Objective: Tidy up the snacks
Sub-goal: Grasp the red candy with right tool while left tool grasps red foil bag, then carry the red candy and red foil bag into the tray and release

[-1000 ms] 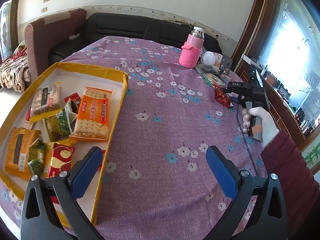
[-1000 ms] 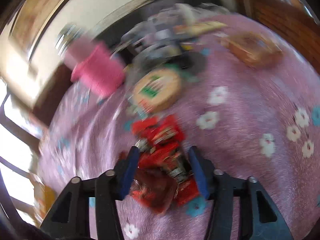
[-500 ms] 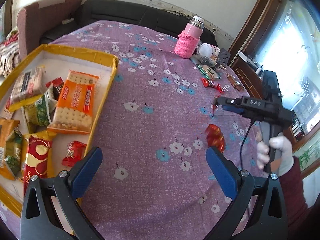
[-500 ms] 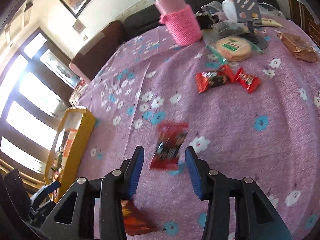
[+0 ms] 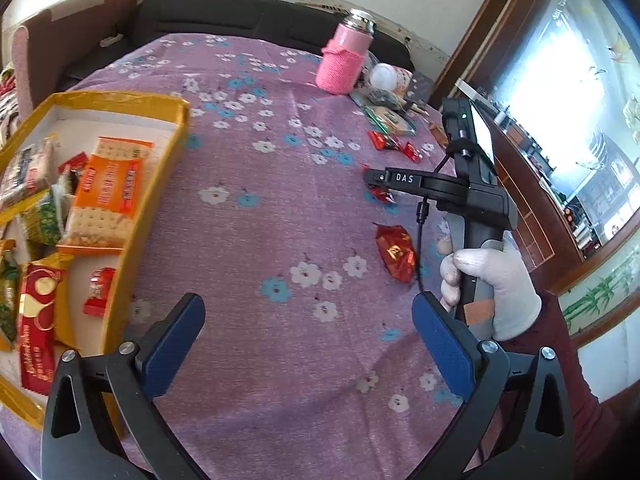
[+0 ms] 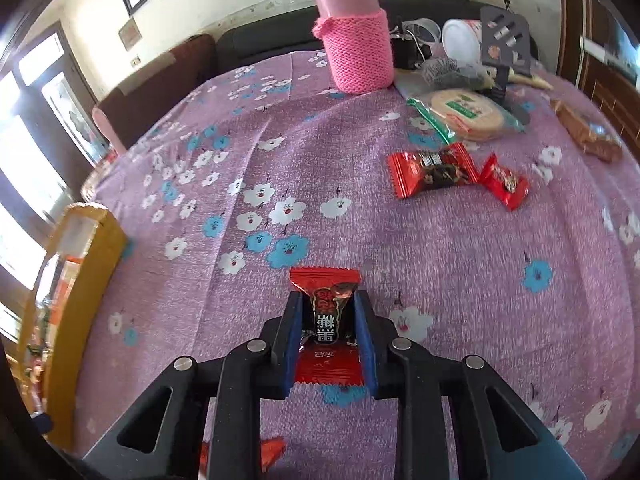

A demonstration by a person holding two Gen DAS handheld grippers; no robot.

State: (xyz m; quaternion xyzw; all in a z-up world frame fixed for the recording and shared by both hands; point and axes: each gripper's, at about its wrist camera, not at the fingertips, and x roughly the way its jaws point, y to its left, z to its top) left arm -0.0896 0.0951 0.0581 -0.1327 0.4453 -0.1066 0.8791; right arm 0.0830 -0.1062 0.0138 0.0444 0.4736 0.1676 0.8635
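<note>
Right tongs (image 6: 326, 330) are clamped on a small red candy packet (image 6: 325, 286), pinched between the blue pads with the wrapper's crimped end poking out toward 12 o'clock, above the purple flowered bench (image 6: 460, 260). Left tongs (image 5: 308, 340) are spread wide with nothing between them. Two more red candies (image 6: 456, 172) lie at about 1 o'clock from the held one, near a round cracker pack (image 6: 466, 114) and the pink knit-sleeved flask (image 6: 354, 46). The yellow tray (image 5: 160, 200) with snacks sits at 9 o'clock of the left tongs.
</note>
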